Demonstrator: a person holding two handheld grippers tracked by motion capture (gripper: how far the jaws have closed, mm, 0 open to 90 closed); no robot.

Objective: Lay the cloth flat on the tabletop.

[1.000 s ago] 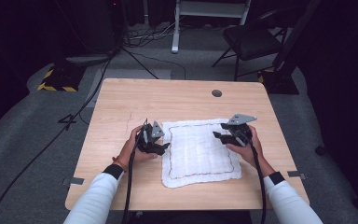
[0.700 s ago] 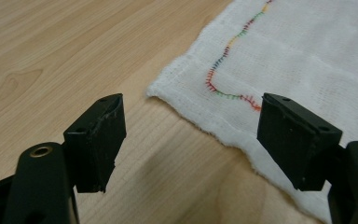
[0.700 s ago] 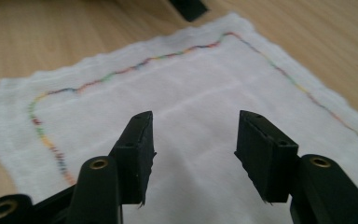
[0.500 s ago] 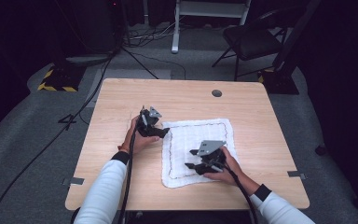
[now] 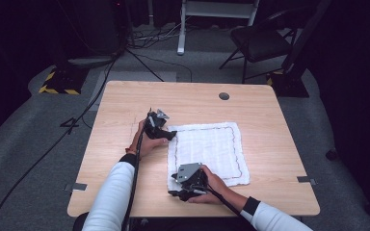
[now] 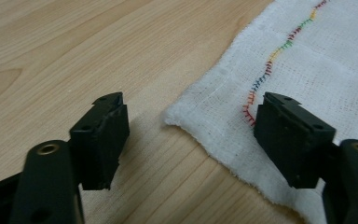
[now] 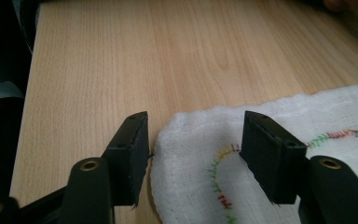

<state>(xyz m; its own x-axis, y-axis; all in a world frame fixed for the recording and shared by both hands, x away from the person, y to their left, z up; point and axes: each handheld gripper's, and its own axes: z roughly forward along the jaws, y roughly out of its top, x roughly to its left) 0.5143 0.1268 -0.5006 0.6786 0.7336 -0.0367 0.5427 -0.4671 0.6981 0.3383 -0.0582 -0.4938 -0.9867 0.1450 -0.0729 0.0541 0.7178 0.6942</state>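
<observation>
white cloth [image 5: 207, 151] flat on the bench [image 5: 125, 103]; likely light, limp, unbreakable. best pinched at left corners. left claw [image 6: 191, 128] and right claw [image 7: 193, 147] spread, each straddling a corner.

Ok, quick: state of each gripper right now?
Left gripper: open, holding nothing, fingers astride a corner of the white cloth.
Right gripper: open, holding nothing, at another cloth corner.

In the left gripper view, the white woven cloth with multicoloured stitching [image 6: 307, 70] runs off the frame's right and top edges. In the high view, the person's white sleeves [image 5: 112, 192] are cut off at the bottom edge.
</observation>
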